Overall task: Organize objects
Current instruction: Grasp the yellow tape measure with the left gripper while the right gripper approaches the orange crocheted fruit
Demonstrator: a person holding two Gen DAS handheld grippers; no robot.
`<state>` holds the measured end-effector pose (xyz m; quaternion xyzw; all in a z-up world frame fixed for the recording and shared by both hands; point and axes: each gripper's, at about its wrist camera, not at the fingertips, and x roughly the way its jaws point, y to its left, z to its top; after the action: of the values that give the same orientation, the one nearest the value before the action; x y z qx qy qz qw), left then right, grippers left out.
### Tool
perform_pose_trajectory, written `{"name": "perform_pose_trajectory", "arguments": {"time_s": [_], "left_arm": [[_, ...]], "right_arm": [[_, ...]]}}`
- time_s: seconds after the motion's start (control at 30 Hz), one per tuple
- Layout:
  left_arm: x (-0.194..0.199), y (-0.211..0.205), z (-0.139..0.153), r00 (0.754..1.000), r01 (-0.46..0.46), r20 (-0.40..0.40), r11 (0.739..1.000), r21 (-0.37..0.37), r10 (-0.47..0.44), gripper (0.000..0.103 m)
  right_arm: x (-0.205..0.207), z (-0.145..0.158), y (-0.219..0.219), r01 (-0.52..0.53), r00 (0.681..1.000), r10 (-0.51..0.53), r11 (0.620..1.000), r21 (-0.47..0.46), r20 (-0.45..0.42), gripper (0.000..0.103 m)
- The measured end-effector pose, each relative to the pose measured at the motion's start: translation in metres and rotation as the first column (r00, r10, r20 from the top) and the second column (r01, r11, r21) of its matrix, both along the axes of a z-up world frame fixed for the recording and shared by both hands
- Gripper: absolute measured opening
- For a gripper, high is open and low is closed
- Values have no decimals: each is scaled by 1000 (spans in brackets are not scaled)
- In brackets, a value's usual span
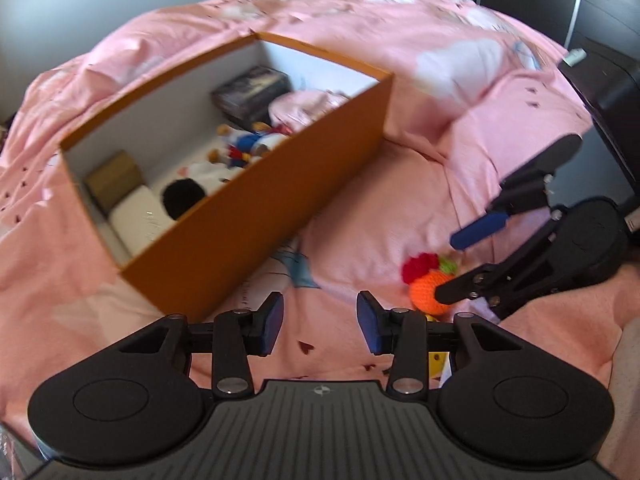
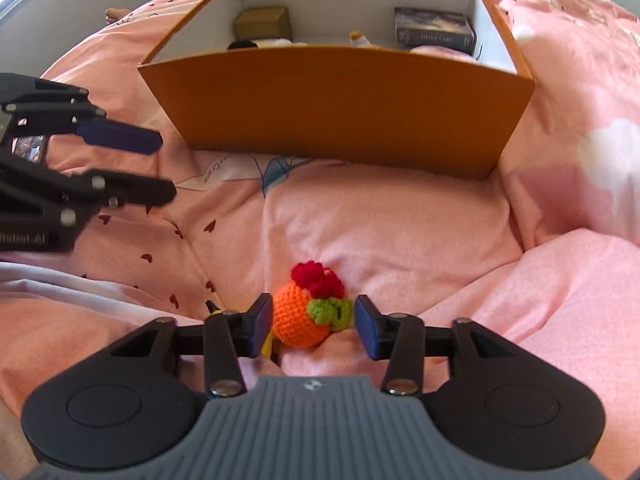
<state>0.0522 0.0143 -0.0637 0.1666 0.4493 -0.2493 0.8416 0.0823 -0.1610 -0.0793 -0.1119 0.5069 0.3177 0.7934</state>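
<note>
Crocheted toy (image 2: 306, 316) lies on the bedding (image 2: 400, 224) before the box (image 2: 340, 112), between the parted right gripper (image 2: 310, 326) jaws, not yet pressed. Being soft and light, it is best gripped at its round orange body. Left gripper (image 1: 320, 326) is half open and empty.

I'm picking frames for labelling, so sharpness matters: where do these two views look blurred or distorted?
Left wrist view: motion blur smears the toys inside the orange box and the crochet toy; fisheye bends the bedspread into a dome. Right wrist view: sharper, the crochet toy is crisp, the left gripper is slightly soft, and the box wall bows.
</note>
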Motion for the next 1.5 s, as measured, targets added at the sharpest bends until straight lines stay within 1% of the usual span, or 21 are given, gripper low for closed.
{"name": "perform_pose_trajectory", "arguments": {"time_s": [0.03,0.1,0.2,0.4,0.43,0.5,0.53,0.57,0.6,0.67,0.77,0.87,0.9,0.97,1.0,1.03,1.1,1.17,1.27,1.4,1.5], "left_arm": [[1,-4,-3,1000,15,-15,1000,4,-15,48],[4,-11,-10,998,42,-52,999,3,-41,47],[10,-21,-19,991,85,-100,996,9,-84,46],[11,-37,-34,967,186,-182,982,17,-180,45],[9,-40,-35,961,208,-191,978,16,-201,42],[4,-46,-37,950,243,-206,970,21,-234,41],[2,-49,-38,944,257,-220,966,26,-245,42],[0,-51,-40,938,270,-236,962,31,-255,45],[-1,-53,-42,933,277,-248,960,39,-260,48],[-4,-58,-46,930,290,-259,955,71,-263,53],[-9,-63,-52,915,307,-296,949,68,-275,53],[-17,-69,-54,906,331,-304,940,80,-293,53],[-20,-71,-55,910,340,-287,935,103,-299,54],[-27,-76,-57,920,357,-234,918,171,-314,66],[-27,-77,-59,922,359,-223,914,190,-316,68],[-26,-78,-62,933,330,-220,922,203,-286,69],[-23,-78,-66,926,337,-248,920,198,-286,69],[-22,-80,-66,914,355,-277,916,186,-298,63],[-20,-82,-68,900,369,-313,913,176,-304,64],[-17,-88,-80,903,368,-317,903,220,-291,68],[-19,-92,-84,908,369,-299,898,240,-294,68]], "right_arm": [[1,-4,0,5,1000,-5,1000,-2,-9,57],[5,-10,0,12,999,-11,1000,11,-39,56],[8,-17,-3,19,996,-16,999,39,-83,46],[-2,-3,-16,79,995,-77,996,30,-68,42],[-3,-1,-21,97,992,-95,995,31,-79,34],[-6,2,-31,133,987,-129,991,36,-101,35],[-8,3,-34,143,985,-139,989,31,-98,11],[-10,3,-36,152,984,-150,988,17,-92,5],[-11,3,-39,158,983,-156,987,16,-95,8],[-11,2,-42,163,981,-159,986,27,-108,8],[-12,3,-42,152,984,-148,988,29,-100,11],[-17,4,-40,120,988,-118,993,17,-98,20],[-19,3,-39,111,989,-109,994,7,-100,22],[-21,2,-39,103,989,-103,995,-6,-102,24],[-21,2,-39,101,989,-101,995,-7,-105,26],[-21,1,-39,100,989,-100,995,-8,-108,27],[-21,0,-39,97,989,-97,995,-9,-110,28],[-21,0,-39,92,989,-93,996,-9,-114,30],[-20,-1,-40,91,989,-91,996,-5,-120,32],[-19,-1,-39,94,987,-94,996,-6,-127,32],[-19,-2,-39,91,987,-91,996,-7,-132,33]]}}
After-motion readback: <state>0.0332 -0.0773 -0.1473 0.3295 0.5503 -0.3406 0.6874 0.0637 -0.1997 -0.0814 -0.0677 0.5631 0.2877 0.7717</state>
